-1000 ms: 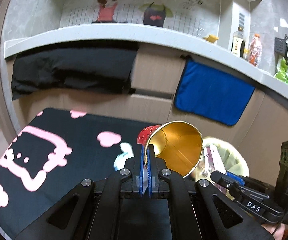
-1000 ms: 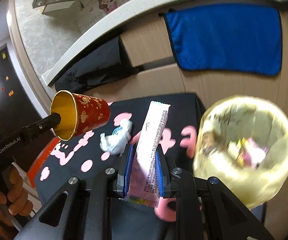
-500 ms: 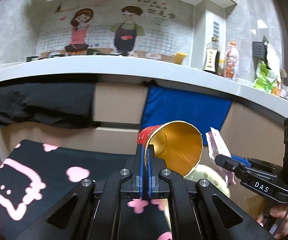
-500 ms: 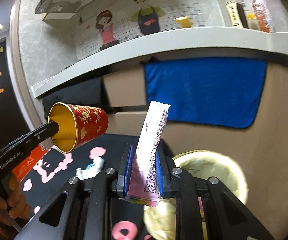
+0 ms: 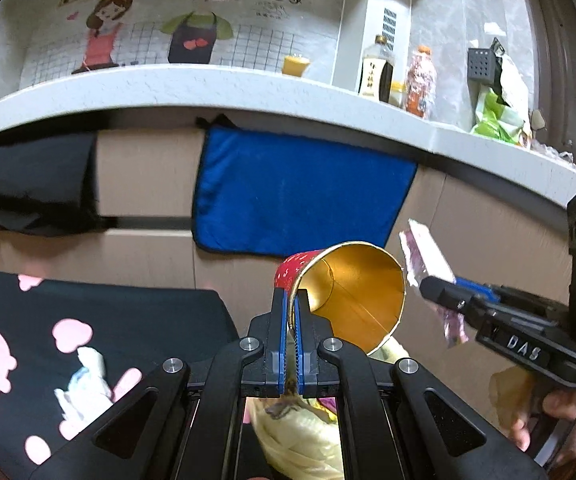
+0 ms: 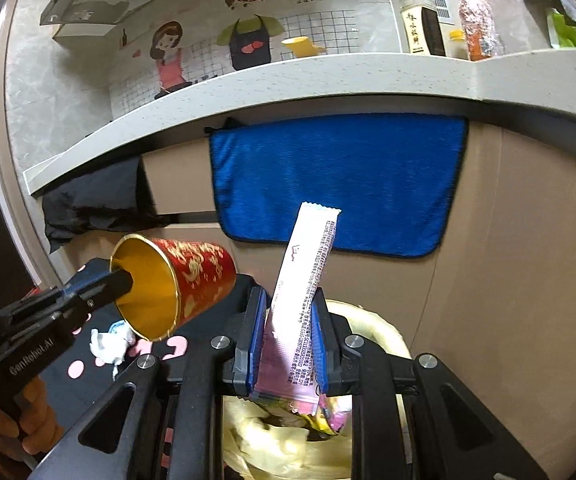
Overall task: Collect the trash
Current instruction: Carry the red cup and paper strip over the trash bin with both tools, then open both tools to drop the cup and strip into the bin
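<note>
My left gripper [image 5: 291, 312] is shut on the rim of a red paper cup [image 5: 351, 296] with a gold inside, held tilted on its side; the same cup [image 6: 176, 284] shows at the left of the right wrist view. My right gripper [image 6: 288, 320] is shut on a pink and white snack wrapper [image 6: 307, 272] that stands up between the pads; the wrapper [image 5: 427, 264] also appears at the right of the left wrist view. Below both grippers sits a bin lined with a yellow bag [image 6: 383, 332] holding several wrappers. A crumpled white tissue [image 6: 108, 344] lies on the black mat.
A black mat with pink shapes [image 5: 88, 320] covers the floor to the left of the bin [image 5: 299, 436]. A blue towel [image 6: 335, 180] hangs on the beige cabinet front behind. The counter [image 5: 248, 88] above carries bottles and bags. A hand [image 5: 559, 420] holds the right gripper's handle.
Both grippers have swung right and risen, from over the mat to above the yellow-lined bin, each keeping its hold. The tissue has dropped back to the left.
</note>
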`<control>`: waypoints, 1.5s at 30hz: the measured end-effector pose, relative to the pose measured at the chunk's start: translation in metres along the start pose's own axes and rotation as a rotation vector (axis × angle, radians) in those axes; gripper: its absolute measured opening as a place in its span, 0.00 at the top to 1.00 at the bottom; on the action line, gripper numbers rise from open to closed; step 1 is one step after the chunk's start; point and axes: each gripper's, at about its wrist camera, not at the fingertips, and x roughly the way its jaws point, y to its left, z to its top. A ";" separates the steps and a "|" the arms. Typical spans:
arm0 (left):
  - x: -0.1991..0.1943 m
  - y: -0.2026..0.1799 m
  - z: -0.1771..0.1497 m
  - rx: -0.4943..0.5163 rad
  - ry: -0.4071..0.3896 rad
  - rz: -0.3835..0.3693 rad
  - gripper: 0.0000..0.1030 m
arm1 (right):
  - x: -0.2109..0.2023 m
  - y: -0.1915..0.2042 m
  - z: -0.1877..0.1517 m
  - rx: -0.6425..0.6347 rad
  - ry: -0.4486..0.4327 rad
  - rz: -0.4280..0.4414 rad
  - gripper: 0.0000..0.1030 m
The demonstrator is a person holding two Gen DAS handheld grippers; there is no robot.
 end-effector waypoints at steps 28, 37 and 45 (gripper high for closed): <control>0.086 -0.003 -0.040 -0.045 0.180 -0.032 0.97 | 0.061 -0.042 -0.043 0.095 0.133 -0.024 0.80; 0.094 0.005 -0.044 -0.085 0.190 -0.110 0.83 | 0.074 -0.046 -0.060 0.075 0.137 -0.018 0.75; 0.060 0.025 -0.037 -0.135 0.164 -0.072 0.68 | 0.071 -0.039 -0.075 0.065 0.148 -0.060 0.61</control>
